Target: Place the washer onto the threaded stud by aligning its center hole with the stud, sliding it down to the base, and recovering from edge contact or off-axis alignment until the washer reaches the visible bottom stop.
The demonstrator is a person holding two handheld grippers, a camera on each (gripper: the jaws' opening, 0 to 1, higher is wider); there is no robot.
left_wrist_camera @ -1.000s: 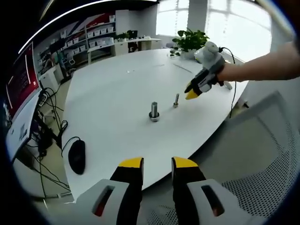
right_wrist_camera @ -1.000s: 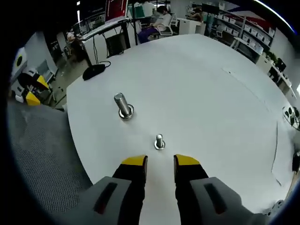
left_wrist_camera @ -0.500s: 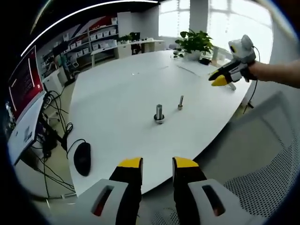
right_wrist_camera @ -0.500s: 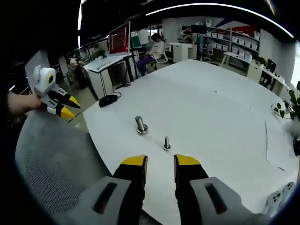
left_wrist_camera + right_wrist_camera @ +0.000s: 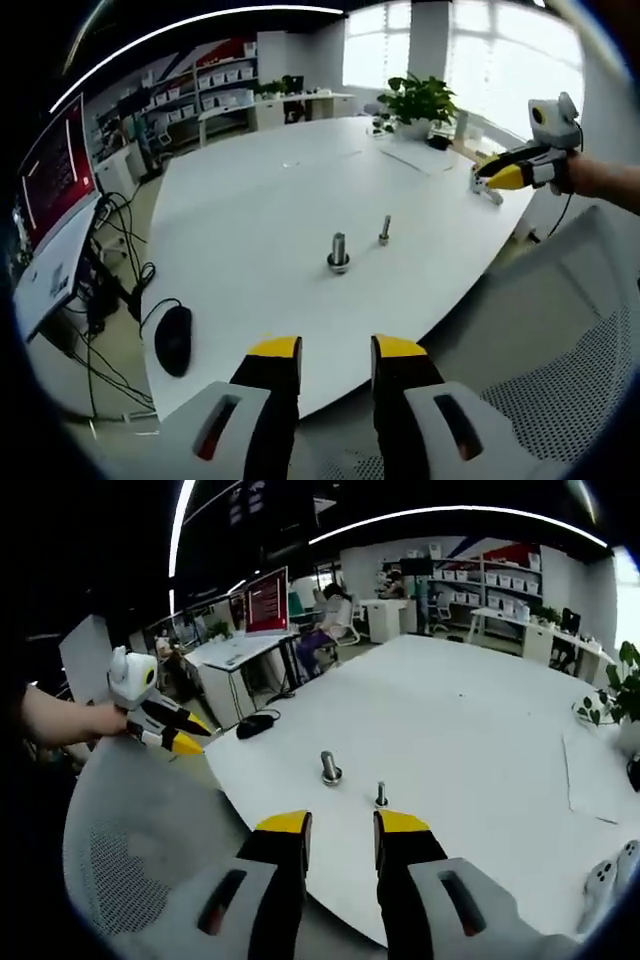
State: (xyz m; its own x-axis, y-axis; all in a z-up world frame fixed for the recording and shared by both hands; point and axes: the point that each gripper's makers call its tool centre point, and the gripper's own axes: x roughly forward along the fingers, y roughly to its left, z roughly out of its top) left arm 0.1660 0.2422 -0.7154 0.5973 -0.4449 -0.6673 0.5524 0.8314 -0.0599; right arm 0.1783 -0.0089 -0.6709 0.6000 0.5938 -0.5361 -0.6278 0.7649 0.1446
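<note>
The white bench (image 5: 250,190) spreads ahead of both my grippers, its near edge just beyond my jaws in the left gripper view. A grey mesh chair (image 5: 140,860) sits between me and the bench, under my right gripper (image 5: 342,825); in the left gripper view the chair (image 5: 560,340) is off to the right of my left gripper (image 5: 337,350).

I hold both grippers back from the bench, off its edge. My left gripper's yellow-tipped jaws stand apart with a clear gap and nothing between them. My right gripper's jaws are also parted and carry nothing. In the left gripper view my right gripper (image 5: 500,176) shows far off to the right, held in my hand (image 5: 590,175); in the right gripper view my left gripper (image 5: 185,738) shows off to the left, in my other hand (image 5: 95,720).

Straight ahead of my left gripper, well out on the bench, stands the larger stud (image 5: 338,251), upright, with a ring at its base that looks like the washer (image 5: 338,264), though it is too small to be sure. Just beside it, to the right, stands a smaller bolt (image 5: 384,229). In the right gripper view the larger stud (image 5: 329,767) stands ahead and slightly left of my jaws, the smaller bolt (image 5: 381,796) nearer.

A black mouse (image 5: 172,340) lies near the bench edge to the left of my left gripper.
</note>
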